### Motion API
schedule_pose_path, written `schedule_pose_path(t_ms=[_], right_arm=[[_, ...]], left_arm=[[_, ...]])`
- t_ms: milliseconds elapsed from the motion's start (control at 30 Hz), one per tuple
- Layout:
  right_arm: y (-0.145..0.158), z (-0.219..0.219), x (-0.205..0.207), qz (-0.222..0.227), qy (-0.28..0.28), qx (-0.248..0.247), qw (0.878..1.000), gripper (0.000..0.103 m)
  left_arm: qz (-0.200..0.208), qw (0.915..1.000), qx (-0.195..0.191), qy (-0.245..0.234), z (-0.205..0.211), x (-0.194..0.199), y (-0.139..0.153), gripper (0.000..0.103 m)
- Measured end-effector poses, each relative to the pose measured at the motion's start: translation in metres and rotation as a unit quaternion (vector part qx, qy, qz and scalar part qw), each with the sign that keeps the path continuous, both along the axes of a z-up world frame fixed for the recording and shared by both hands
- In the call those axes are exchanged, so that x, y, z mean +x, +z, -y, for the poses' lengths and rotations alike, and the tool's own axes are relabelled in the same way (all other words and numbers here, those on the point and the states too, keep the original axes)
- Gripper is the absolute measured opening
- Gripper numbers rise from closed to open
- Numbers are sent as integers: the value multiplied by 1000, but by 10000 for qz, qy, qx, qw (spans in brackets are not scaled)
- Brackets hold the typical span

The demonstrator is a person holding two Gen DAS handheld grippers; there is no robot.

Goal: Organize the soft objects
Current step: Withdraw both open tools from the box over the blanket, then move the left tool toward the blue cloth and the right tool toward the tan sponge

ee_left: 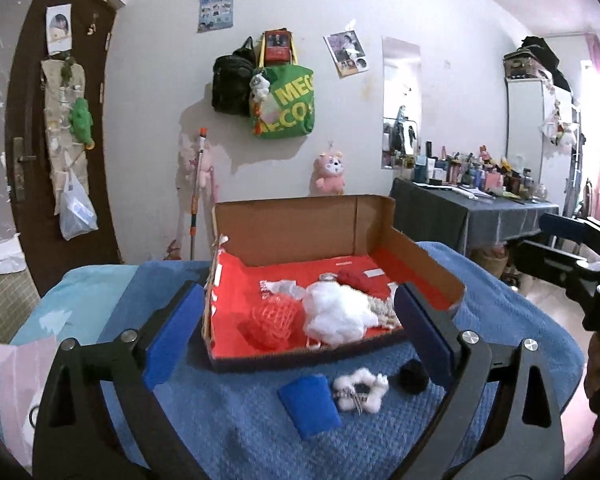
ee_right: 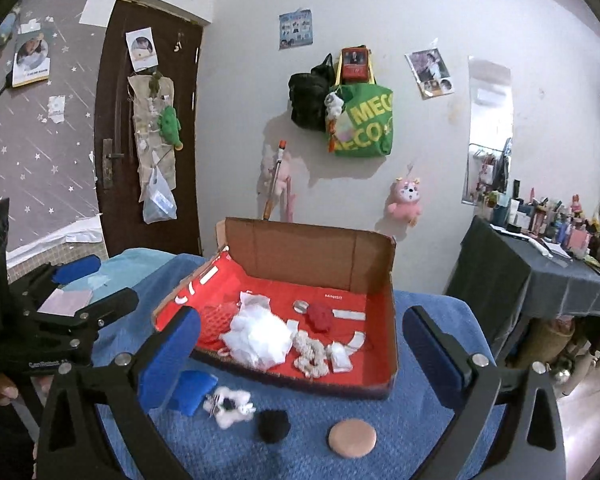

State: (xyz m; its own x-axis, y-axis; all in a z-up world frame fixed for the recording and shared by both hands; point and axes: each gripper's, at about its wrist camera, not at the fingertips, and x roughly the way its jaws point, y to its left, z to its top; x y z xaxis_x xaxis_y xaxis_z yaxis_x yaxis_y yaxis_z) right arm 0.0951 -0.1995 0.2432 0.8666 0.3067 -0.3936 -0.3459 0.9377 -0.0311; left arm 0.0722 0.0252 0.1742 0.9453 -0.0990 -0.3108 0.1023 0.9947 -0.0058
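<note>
A cardboard box with a red lining (ee_left: 236,308) (ee_right: 392,320) stands on a blue towel. It holds a white mesh puff (ee_left: 336,312) (ee_right: 260,338), a red net ball (ee_left: 274,318), a red soft piece (ee_right: 321,317) and a cream scrunchie (ee_right: 310,354). In front of the box lie a blue cloth pad (ee_left: 310,406) (ee_right: 192,392), a white fluffy clip (ee_left: 360,392) (ee_right: 230,402), a black pompom (ee_left: 413,376) (ee_right: 273,425) and a beige round puff (ee_right: 352,438). My left gripper (ee_left: 300,332) and right gripper (ee_right: 300,354) are open and empty above them.
The blue towel (ee_left: 228,432) covers a small table. A dresser with a dark cloth and several bottles (ee_right: 560,256) stands at the right. A brown door (ee_right: 148,140) is at the left. Bags (ee_left: 288,100) hang on the wall behind.
</note>
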Motion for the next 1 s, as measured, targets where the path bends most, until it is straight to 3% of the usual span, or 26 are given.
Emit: schedule_pose_path(t_ms=[167,567,1000], right_arm=[[-29,6,-19,-81,-191,121,9997,103],[-104,14,-41,-238,-570,310,9976,103],[-156,15,-46,-565,-783,175,9952,103]], left_arm=[[11,9998,-89,195,-1,-20,-28,97],[-332,9990,-94,301,8,-25,-90,98],[-692,9972,-43,276,20,-24,-126,98]])
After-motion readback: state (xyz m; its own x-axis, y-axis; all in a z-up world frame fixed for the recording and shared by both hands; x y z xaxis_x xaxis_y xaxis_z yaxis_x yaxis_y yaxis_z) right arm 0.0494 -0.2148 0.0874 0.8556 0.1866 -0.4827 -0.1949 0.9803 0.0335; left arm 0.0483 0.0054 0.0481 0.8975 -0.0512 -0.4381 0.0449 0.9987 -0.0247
